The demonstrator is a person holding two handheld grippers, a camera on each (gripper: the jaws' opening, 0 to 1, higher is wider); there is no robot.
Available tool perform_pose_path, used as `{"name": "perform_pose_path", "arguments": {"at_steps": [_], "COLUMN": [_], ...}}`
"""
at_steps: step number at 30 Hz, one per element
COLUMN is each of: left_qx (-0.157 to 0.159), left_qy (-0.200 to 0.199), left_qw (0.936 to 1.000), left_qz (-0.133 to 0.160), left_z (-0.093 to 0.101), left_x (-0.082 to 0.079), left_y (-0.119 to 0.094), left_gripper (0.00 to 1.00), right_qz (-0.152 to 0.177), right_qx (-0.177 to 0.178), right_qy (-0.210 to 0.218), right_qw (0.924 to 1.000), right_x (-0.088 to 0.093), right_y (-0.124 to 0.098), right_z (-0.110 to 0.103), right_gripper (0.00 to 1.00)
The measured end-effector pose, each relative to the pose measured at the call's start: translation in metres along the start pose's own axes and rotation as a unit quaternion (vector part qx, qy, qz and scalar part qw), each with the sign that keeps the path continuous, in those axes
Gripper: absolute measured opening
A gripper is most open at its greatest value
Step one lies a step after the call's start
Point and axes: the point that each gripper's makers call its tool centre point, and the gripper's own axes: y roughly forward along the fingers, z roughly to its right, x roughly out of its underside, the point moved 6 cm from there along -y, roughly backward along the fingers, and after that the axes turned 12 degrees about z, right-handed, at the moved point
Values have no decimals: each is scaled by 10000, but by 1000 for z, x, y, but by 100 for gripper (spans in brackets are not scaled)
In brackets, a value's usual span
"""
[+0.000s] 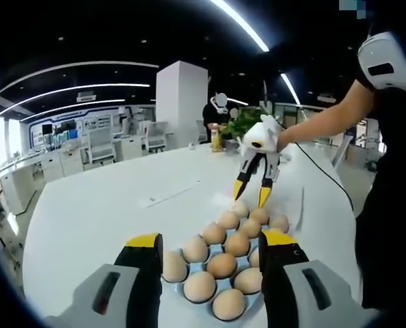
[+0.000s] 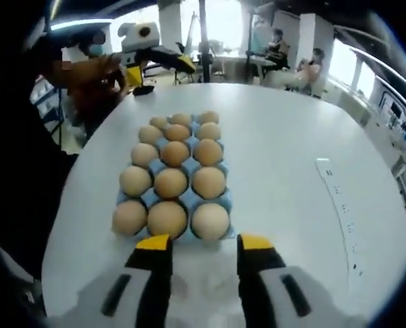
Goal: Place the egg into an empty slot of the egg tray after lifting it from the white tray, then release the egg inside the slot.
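A blue egg tray (image 2: 225, 205) sits on a white round table (image 2: 285, 157), its slots filled with brown eggs (image 2: 170, 182) in three columns. In the right gripper view, the right gripper (image 2: 204, 244) hovers at the near short end of the tray, its yellow-tipped jaws parted with nothing between them, just in front of the nearest row of eggs. In the left gripper view, the left gripper (image 1: 211, 240) sits at the opposite end of the tray, jaws spread wide and empty, flanking the closest eggs (image 1: 199, 286). The right gripper (image 1: 251, 194) appears there at the far end of the tray, pointing down with its tips just above the last egg, a person's forearm (image 1: 326, 119) reaching to it from the right. A white power strip (image 2: 340, 205) lies flat near the table's right edge in the right gripper view. Beyond the table's far edge stand a potted plant (image 1: 244, 121), desks and a white pillar (image 1: 181, 102).
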Motion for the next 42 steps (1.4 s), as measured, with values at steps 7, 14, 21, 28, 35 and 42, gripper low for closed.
{"name": "perform_pose_path", "arguments": {"at_steps": [7, 14, 21, 28, 35, 42], "left_qx": [2, 10, 16, 3, 10, 33], "left_qy": [-4, 2, 5, 26, 46, 98], "left_qw": [10000, 10000, 10000, 10000, 10000, 9999], "left_qz": [2, 4, -2, 6, 12, 30], "left_z": [0, 1, 1, 1, 3, 6], "left_x": [0, 0, 1, 0, -2, -5], "left_y": [0, 1, 0, -1, -2, -2], "left_gripper": [57, 57, 57, 57, 57, 57], "right_qz": [203, 575, 940, 1106, 1342, 1373], "right_qx": [80, 221, 294, 371, 500, 554], "right_qy": [201, 437, 637, 597, 604, 627], "right_qw": [9996, 9971, 9931, 9914, 9878, 9870], "right_x": [0, -2, -4, -5, -5, -3], "right_y": [-6, -10, -12, -14, -17, -21], "right_z": [-1, -1, -6, -12, -18, -22], "right_gripper": [55, 67, 77, 82, 88, 87]}}
